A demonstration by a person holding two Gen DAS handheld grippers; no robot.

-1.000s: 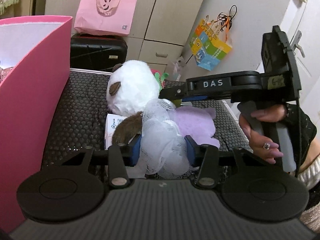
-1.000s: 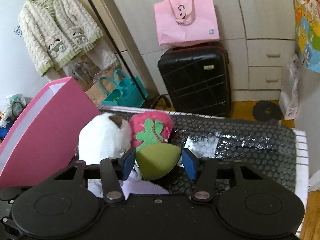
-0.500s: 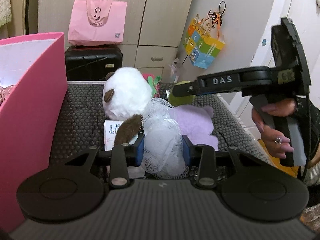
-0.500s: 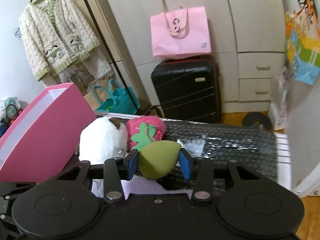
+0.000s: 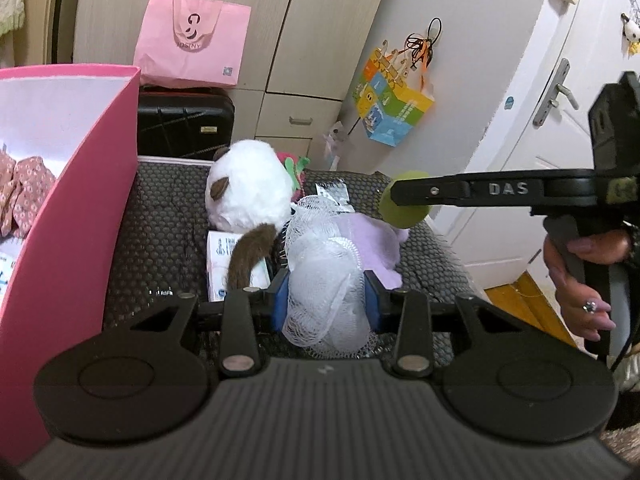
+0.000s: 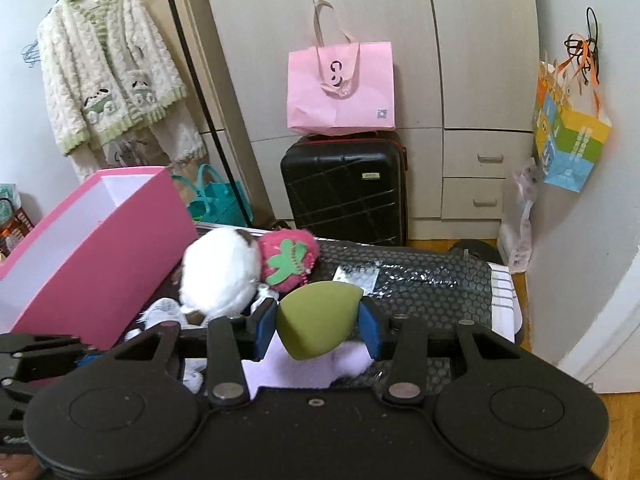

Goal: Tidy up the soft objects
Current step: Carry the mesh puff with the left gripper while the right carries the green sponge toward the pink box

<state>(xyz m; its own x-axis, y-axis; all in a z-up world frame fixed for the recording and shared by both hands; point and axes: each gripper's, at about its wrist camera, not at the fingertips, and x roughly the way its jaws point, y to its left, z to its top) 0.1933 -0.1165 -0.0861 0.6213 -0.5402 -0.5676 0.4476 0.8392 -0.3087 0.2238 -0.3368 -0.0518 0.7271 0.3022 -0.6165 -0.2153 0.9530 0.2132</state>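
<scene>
Left wrist view: the left gripper (image 5: 326,300) clamps a white mesh bath pouf (image 5: 324,276) at center. At 3 o'clock, an arm lettered "DAS" is the right gripper (image 5: 404,200).

Right wrist view: its blue pads (image 6: 266,330) squeeze a green teardrop sponge (image 6: 316,320); a pink box (image 6: 100,252) sits at 9 o'clock.

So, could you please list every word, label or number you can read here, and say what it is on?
"DAS": raised letters on the right gripper, along its arm.
"JOSTNY", roughly: small print on the pink tote bag, under its logo.
White carton under the panda plush: print too small.
Colourful hanging bag: print blurred.
</scene>
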